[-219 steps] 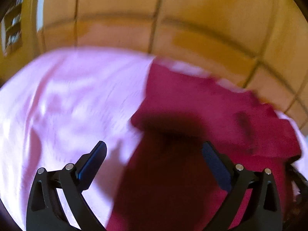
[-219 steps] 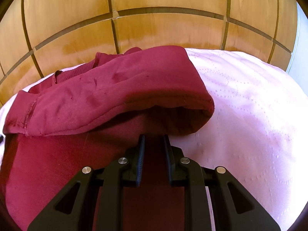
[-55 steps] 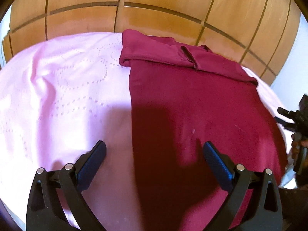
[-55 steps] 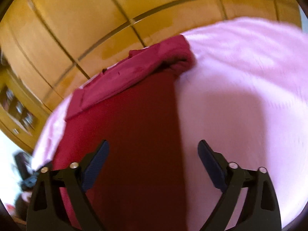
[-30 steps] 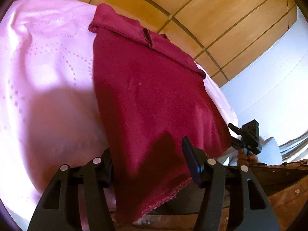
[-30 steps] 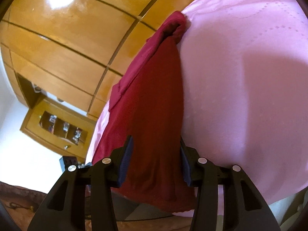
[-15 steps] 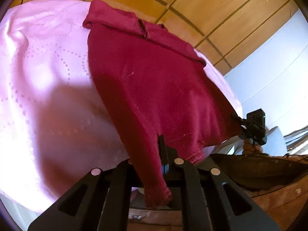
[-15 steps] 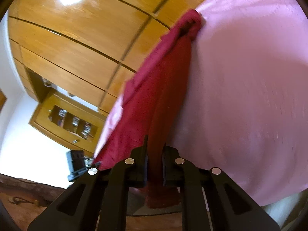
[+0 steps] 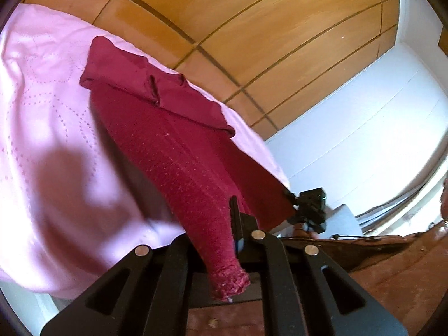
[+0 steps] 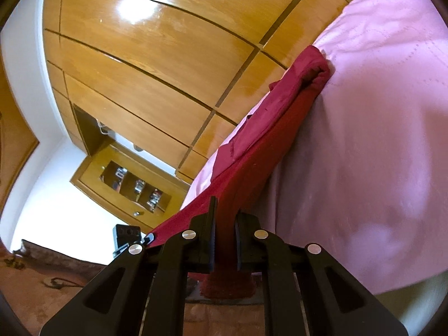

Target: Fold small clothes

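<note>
- Left gripper clamped narrow on one near corner of the maroon garment, a short tuft of hem poking out behind the jaws toward the camera.
- Right gripper likewise pinched tight on the other near corner of the same garment, cloth sandwiched between the dark pads and a ragged hem end hanging just behind them.
- Near edge of the garment lifted off the bed and stretched taut between the two grips; visible in the left wrist view as a straight sloping edge running toward the other gripper, seen small with a hand beneath it.
- Far end of the garment resting on the pink bedspread, with a folded-over band, apparently a sleeve or collar part, lying across it close to the wooden panelling.
- Bedspread pale pink, with dotted stitched patterns, draping over the mattress edge at the near side.
- Glossy wooden panelled wall right behind the bed, crossed by dark grooves; a bright light reflection on it in the right wrist view.
- Small wooden recessed shelf with little items inside, off to the left in the right wrist view, too small to identify.
- White wall to the right of the panelling in the left wrist view.
- Brownish patterned rug or floor covering below the bed edge.
</note>
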Demonstrator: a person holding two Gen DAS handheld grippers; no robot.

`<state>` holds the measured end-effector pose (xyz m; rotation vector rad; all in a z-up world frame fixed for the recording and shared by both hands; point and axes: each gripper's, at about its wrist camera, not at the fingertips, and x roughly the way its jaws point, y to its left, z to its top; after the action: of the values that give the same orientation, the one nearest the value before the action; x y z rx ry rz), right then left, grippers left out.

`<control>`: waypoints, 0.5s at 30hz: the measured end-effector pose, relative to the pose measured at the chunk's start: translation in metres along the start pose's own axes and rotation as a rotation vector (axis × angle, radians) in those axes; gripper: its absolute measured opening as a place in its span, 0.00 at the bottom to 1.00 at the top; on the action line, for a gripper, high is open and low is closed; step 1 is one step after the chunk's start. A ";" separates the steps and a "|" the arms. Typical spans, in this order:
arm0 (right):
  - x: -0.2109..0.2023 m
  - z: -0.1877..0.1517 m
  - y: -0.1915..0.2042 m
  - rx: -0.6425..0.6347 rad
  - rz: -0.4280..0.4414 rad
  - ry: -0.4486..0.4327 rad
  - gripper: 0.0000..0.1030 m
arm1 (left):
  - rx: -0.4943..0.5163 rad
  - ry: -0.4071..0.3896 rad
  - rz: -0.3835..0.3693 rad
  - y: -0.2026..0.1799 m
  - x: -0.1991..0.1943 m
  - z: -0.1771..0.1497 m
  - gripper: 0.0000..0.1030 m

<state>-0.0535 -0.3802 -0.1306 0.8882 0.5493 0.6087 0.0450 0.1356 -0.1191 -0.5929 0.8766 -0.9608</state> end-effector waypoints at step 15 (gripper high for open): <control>0.007 0.038 -0.014 0.124 0.208 -0.148 0.09 | -0.153 -0.103 -0.088 0.027 -0.015 0.044 0.05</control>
<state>-0.0201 -0.4023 -0.1238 1.1076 0.3665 0.6965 0.0899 0.1639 -0.1111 -0.8105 0.8423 -0.9396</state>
